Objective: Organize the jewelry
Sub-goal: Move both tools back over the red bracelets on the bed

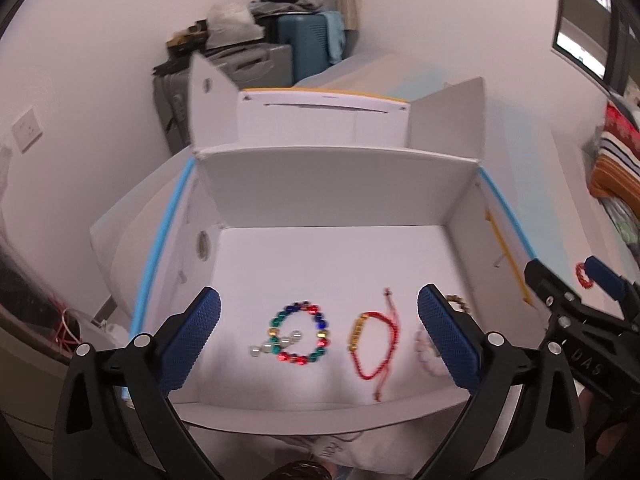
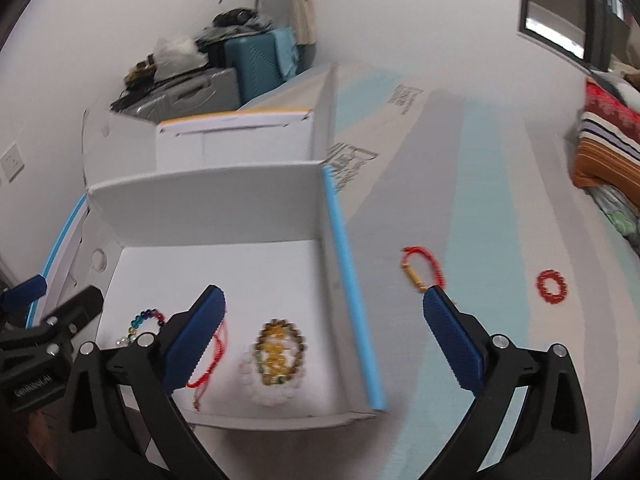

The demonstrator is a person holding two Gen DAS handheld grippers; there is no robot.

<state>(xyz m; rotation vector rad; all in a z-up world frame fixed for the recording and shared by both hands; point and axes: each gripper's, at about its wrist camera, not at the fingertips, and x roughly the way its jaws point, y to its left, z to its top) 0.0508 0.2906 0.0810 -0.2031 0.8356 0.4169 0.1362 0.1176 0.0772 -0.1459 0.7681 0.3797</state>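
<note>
Both the left gripper [image 1: 319, 336] and right gripper [image 2: 324, 338] are hovering with jaws spread wide and empty over the white box [image 1: 320, 184], where the multicoloured bead bracelet [image 1: 301, 332] and amber bead bracelet [image 2: 279, 356] are lying, apparently dropped in for sorting. Farther out on the table [image 2: 460, 360], a red cord bracelet [image 2: 422, 266] and a red bead ring [image 2: 552, 286] are waiting, likely next.

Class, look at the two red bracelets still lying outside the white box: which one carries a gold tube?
The red cord bracelet nearer the box's blue edge; the red beaded ring farther right has none.
</note>
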